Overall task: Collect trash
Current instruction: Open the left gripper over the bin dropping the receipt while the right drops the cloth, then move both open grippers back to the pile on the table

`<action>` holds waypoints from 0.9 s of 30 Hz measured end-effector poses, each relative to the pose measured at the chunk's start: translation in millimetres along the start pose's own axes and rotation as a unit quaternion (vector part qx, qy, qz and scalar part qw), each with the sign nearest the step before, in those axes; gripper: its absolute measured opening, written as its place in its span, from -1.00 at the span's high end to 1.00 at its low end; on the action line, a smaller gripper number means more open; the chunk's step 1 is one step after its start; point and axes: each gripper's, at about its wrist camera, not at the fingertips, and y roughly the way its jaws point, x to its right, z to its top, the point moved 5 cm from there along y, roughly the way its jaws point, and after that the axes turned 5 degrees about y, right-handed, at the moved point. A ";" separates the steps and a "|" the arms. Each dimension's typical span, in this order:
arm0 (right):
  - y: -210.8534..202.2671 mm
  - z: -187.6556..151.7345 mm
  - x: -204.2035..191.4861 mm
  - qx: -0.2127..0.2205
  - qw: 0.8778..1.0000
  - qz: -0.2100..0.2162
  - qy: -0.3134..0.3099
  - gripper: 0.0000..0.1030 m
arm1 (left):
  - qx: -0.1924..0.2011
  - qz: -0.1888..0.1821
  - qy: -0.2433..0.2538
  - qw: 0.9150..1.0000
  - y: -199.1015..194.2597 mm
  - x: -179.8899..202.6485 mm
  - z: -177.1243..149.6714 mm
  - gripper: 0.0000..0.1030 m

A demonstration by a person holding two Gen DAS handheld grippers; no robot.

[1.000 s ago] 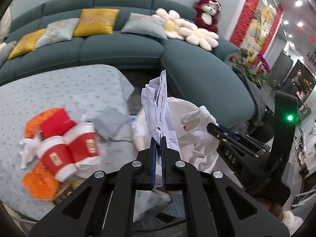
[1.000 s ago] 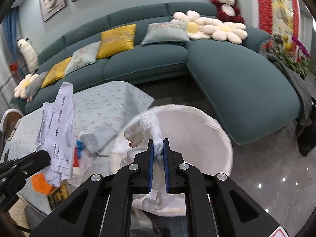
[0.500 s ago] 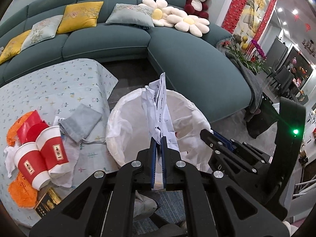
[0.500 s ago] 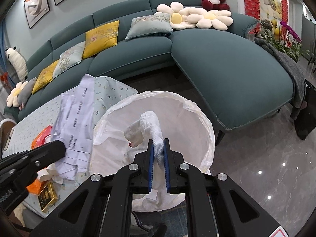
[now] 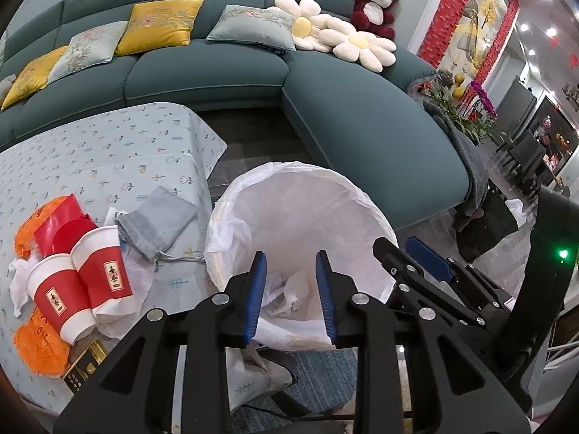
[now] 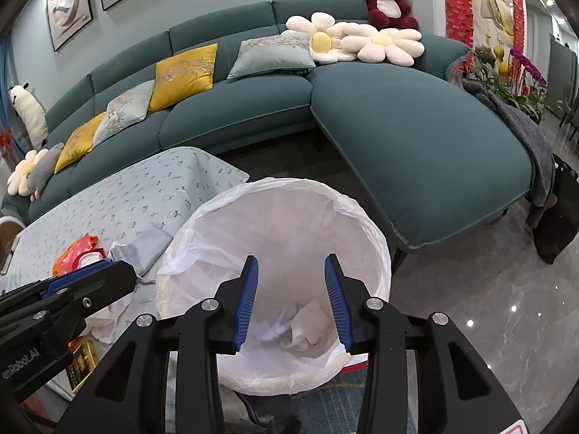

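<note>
My left gripper [image 5: 291, 282] hangs over the white-lined trash bin [image 5: 300, 166], its jaws opening with nothing between the blue pads. Beside it, my right gripper [image 6: 291, 289] is over the same bin [image 6: 376, 238], jaws also opening and empty. Crumpled white paper and tissue [image 6: 296, 322] lie at the bottom of the liner, seen too in the left wrist view as crumpled paper [image 5: 286, 293]. On the table to the left lie two red paper cups [image 5: 79, 289], orange wrappers [image 5: 39, 343], a red packet [image 5: 61, 217] and a grey pouch [image 5: 159, 220].
The table wears a light floral cloth [image 5: 108, 152] and its corner touches the bin. A small gold box [image 5: 85, 365] sits at the table's near edge. A teal corner sofa [image 6: 416, 126] with cushions rings the area. Glossy floor [image 6: 470, 307] lies to the right.
Both grippers opened. The printed paper left the left jaws and the white wad left the right jaws; both now lie in the bin. The left gripper moved over the bin.
</note>
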 end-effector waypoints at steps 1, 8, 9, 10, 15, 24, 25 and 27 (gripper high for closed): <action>-1.4 0.1 -1.8 0.000 1.000 0.001 -0.001 0.27 | 0.001 0.001 -0.002 1.000 -2.2 -1.7 -0.4 0.47; -16.0 -1.5 -15.4 0.006 1.000 0.009 -0.008 0.08 | 0.015 0.010 -0.019 1.000 -22.1 -17.4 -3.5 0.35; -18.1 -2.1 -18.7 0.006 1.000 0.010 -0.009 0.05 | 0.017 0.012 -0.021 1.000 -24.5 -20.4 -3.5 0.34; -19.8 -2.8 -21.5 0.006 1.000 0.012 -0.011 0.05 | 0.020 0.016 -0.025 0.999 -29.7 -25.4 -5.3 0.32; -30.9 -10.9 -42.5 0.004 0.999 0.023 -0.025 -0.08 | 0.031 0.041 -0.043 0.998 -50.0 -50.1 -14.8 0.12; -45.6 -38.7 -97.4 -0.011 0.996 0.051 -0.067 -0.20 | 0.035 0.099 -0.107 0.989 -87.2 -123.0 -50.4 -0.34; -46.2 -42.4 -102.8 -0.014 0.996 0.054 -0.072 -0.20 | 0.034 0.109 -0.117 0.987 -91.5 -133.6 -57.1 -0.37; -47.9 -52.4 -116.1 -0.021 0.994 0.061 -0.084 -0.22 | 0.030 0.123 -0.131 0.983 -96.9 -152.1 -68.0 -0.37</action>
